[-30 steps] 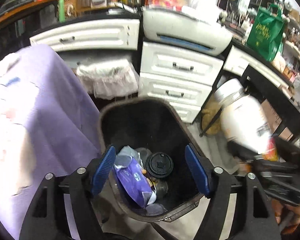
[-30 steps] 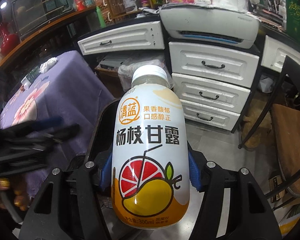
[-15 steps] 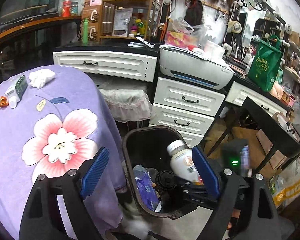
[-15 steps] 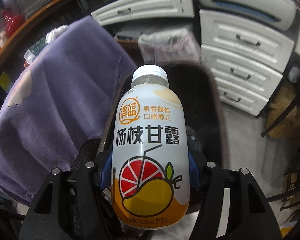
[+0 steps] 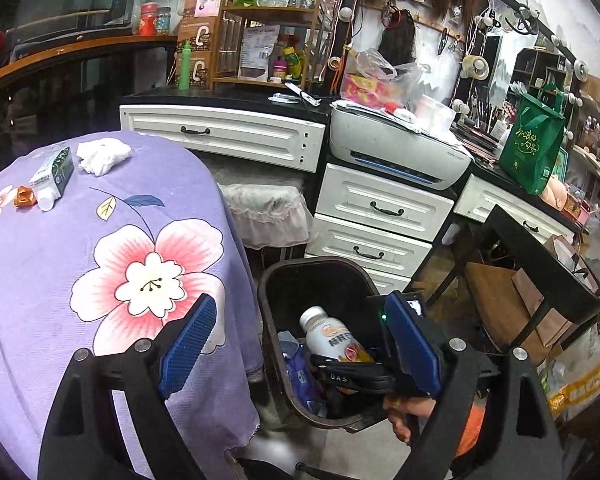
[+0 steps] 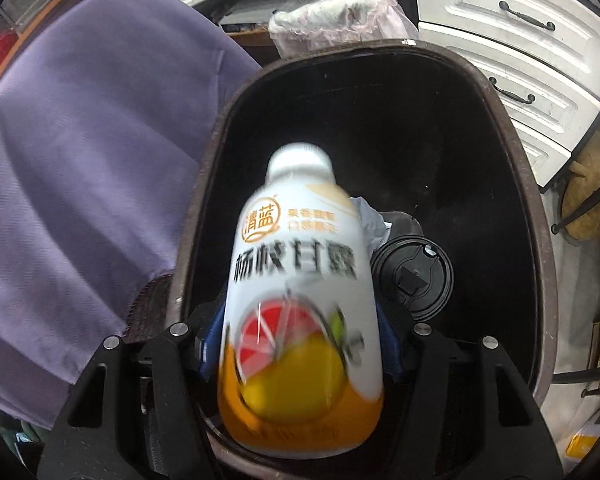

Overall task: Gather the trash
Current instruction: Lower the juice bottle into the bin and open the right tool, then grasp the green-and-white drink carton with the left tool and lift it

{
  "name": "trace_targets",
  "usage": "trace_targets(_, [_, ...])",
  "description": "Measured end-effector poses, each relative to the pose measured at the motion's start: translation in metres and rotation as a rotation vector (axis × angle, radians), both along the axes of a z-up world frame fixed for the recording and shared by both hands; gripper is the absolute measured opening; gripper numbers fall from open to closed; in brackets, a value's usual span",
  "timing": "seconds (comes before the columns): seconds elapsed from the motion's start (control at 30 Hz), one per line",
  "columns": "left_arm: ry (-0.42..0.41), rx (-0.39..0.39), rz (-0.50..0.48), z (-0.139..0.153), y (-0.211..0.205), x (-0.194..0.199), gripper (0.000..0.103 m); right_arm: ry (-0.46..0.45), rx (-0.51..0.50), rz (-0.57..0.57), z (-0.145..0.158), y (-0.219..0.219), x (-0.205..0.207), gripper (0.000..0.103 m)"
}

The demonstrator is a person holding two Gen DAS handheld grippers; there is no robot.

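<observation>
The bottle (image 6: 302, 304) was white plastic with a white cap, black Chinese lettering, a red grapefruit slice and a yellow mango above an orange base; its print was smeared by motion blur. It sat clamped between the blue pads of the right gripper (image 6: 300, 344), cap pointing down into the bin (image 6: 540, 280), over the bin's open mouth. Inside the bin lay a black cup lid (image 6: 414, 274) and crumpled pale wrapping (image 6: 370, 222), both just beside the bottle. The right gripper tilted steeply downward over the bin's near rim. The left gripper (image 5: 296, 344) hung above the bin's left side, beside the purple flowered tablecloth (image 5: 100, 264); its jaws had just been opening and stood wide apart with nothing between them.
</observation>
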State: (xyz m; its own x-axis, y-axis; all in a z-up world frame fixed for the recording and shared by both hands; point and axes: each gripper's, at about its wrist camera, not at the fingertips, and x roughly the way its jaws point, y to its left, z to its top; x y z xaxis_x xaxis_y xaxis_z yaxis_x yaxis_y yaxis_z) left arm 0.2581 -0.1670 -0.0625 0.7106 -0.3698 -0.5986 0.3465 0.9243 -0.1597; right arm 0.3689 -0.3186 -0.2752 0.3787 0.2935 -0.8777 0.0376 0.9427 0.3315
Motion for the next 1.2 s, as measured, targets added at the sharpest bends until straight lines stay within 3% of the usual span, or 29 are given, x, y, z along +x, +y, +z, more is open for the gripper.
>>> trace_targets(0.13, [-0.007, 0.003, 0.007, 0.001, 0.004, -0.001, 0.087, -0.004, -0.021, -0.016, 0.002, -0.002, 0.000, 0.069])
trace_targets(0.3, [0.002, -0.006, 0.022, 0.000, 0.011, -0.001, 0.087, -0.045, -0.052, -0.027, 0.020, -0.006, -0.008, 0.069])
trace_targets(0.73, [-0.028, 0.060, 0.111, 0.018, 0.060, 0.009, 0.093, -0.236, -0.121, -0.057, 0.108, -0.016, -0.034, 0.069])
trace_targets(1.0, [-0.050, 0.180, 0.236, 0.031, 0.124, 0.037, 0.096, -0.357, -0.113, 0.042, 0.169, 0.028, -0.025, 0.071])
trace_targets(1.2, [-0.010, 0.200, 0.338, 0.043, 0.186, 0.091, 0.097, -0.398, -0.126, 0.154, 0.192, 0.084, 0.001, 0.072])
